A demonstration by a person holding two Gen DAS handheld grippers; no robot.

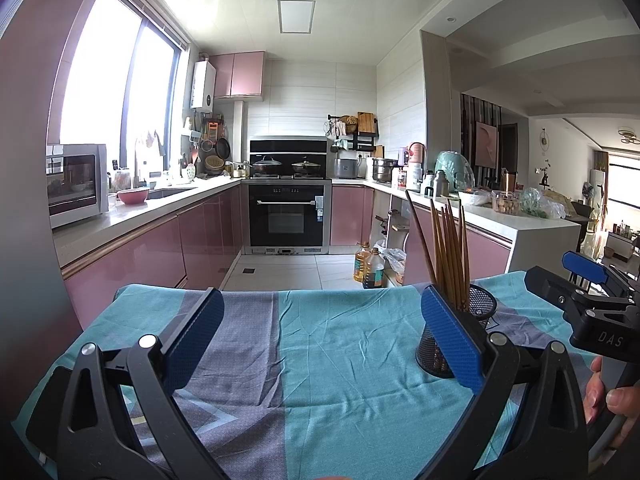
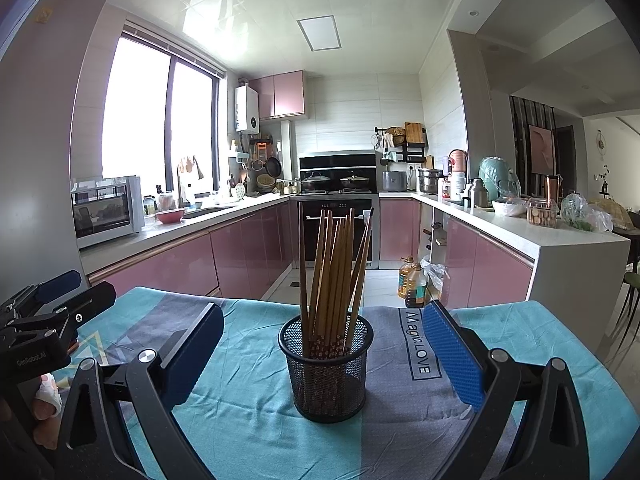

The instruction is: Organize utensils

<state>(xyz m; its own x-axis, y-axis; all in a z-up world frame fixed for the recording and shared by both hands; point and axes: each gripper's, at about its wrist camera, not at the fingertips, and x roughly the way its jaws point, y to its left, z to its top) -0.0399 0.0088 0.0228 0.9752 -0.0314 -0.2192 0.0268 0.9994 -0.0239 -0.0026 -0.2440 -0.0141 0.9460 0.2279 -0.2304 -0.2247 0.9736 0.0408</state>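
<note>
Both tongs are spread wide with nothing between the pads; the left gripper (image 1: 320, 338) hangs over bare cloth, and the right gripper (image 2: 322, 354) frames the mesh cup (image 2: 327, 372) without touching it, a clear gap on each side.

So the chopsticks (image 2: 334, 268) are all standing in that black mesh cup, tips up and fanned out a bit, leaning on the rim; the patterned ends show through the mesh at the bottom. Cup sits upright on the tablecloth (image 2: 248, 412), a teal and grey one with "Magic LOVE" printed on a grey stripe just right of the cup.

From the left wrist view the cup (image 1: 478, 312) is off to the right, partly hidden behind the left gripper's right pad (image 1: 450, 344), with the chopsticks (image 1: 448, 252) poking up above it; the right gripper (image 1: 592, 300) shows at the far right edge.

Pink kitchen cabinets (image 2: 248, 256) and an oven (image 1: 286, 216) sit well behind the table; two oil bottles (image 2: 412, 282) stand on the floor.
</note>
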